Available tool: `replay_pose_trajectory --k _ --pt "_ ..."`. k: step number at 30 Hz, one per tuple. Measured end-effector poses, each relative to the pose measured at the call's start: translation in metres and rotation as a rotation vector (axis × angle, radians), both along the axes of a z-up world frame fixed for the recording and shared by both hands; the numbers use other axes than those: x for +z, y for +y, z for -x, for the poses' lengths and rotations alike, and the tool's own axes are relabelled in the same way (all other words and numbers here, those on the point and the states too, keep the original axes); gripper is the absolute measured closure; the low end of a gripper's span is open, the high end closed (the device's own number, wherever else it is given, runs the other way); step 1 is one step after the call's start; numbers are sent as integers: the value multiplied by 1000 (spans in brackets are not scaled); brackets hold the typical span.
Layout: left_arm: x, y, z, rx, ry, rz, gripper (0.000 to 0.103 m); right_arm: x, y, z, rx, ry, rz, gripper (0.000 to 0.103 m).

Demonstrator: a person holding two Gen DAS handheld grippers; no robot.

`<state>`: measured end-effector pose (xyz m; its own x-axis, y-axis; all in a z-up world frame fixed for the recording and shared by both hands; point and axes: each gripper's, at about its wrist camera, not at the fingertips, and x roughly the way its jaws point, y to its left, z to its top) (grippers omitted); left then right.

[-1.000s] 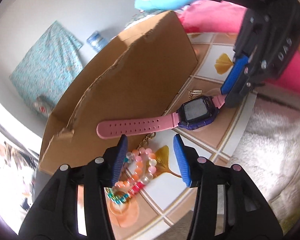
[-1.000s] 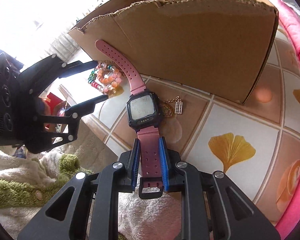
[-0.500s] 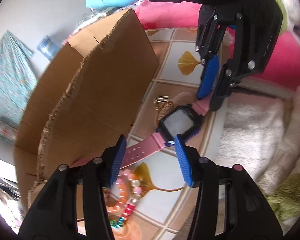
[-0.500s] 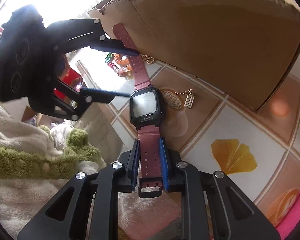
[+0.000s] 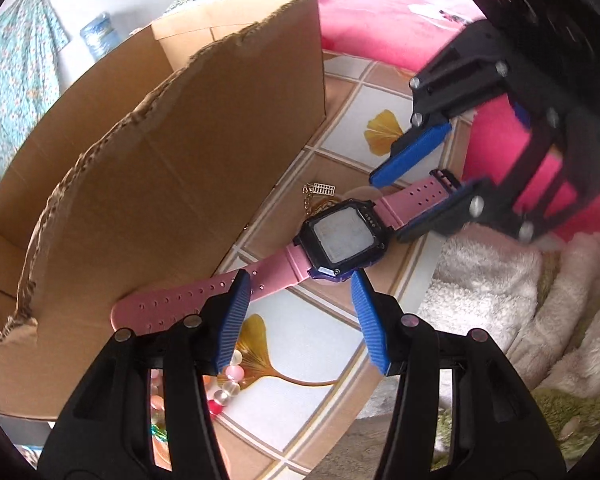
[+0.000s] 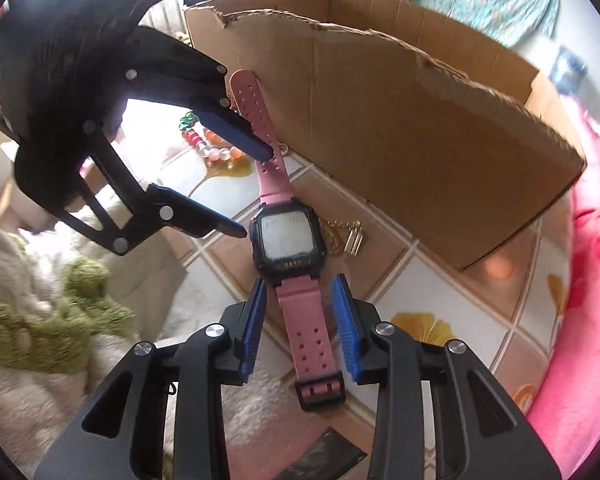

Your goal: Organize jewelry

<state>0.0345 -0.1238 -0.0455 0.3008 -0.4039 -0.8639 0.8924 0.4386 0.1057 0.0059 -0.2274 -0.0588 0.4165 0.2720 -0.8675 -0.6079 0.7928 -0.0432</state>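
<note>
Two grippers, one watch. Pink-strapped digital watch with a black square case (image 5: 342,236) lies flat on the tiled leaf-print desk (image 5: 300,340), just in front of the torn brown cardboard box (image 5: 172,184), its long holed strap end touching the box's front wall.

My right gripper (image 6: 300,320) has its blue fingers (image 6: 346,328) apart, one either side of the buckle strap, not touching it as far as I can tell. My left gripper (image 5: 300,312) is also spread wide, straddling the long strap right beside the watch case; the far finger overlaps the strap in view, contact unclear.

Judged step: hand the watch over to my left side, then drop it in the box. To do it well I'd close the left fingers across the strap's width, close to the case, where the strap is stiffest and won't fold. Grabbing the floppy tip by the box wall would let the case swing. I'd keep the right fingers clear so the buckle doesn't snag.

Small gold chain with a ladder-shaped charm (image 6: 350,236) sits touching or partly under the watch case, box side. Lift straight up so it isn't dragged along. String of pink, orange and clear beads (image 6: 216,148) lies near the long strap, away from the box; keep the near finger off it.

Box wall is tall here, so I need real height before moving over its ragged rim.
</note>
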Motion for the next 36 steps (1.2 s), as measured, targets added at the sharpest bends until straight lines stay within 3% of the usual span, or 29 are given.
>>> replay_pose_trajectory --k 1,3,5,10,12,17,21,26,31,36 --pt "1 2 0 6 9 9 53 0 3 2 1 -10 -1 66" --pt "3 7 -1 20 12 24 53 -1 12 5 7 -43 8 52" --pt "7 12 -2 31 17 42 53 -3 18 5 15 -65 15 49" --pt "16 19 -1 57 8 77 53 -12 25 0 -4 -64 13 49" --pt "20 20 6 66 -1 84 53 -12 23 -5 -24 -43 -6 59" --pt "21 23 15 72 -44 76 53 -9 5 -23 -27 85 -114 59" --pt "19 20 22 50 -84 52 53 -8 -14 -41 -3 241 -238 59" --pt "11 6 27 40 -156 -20 53 -13 -32 -65 37 395 -356 59" --pt "3 -5 24 47 -131 -48 54 -13 -36 -79 70 465 -403 59" --pt "-1 -10 16 63 -59 -53 77 -11 -39 -81 83 482 -414 59"
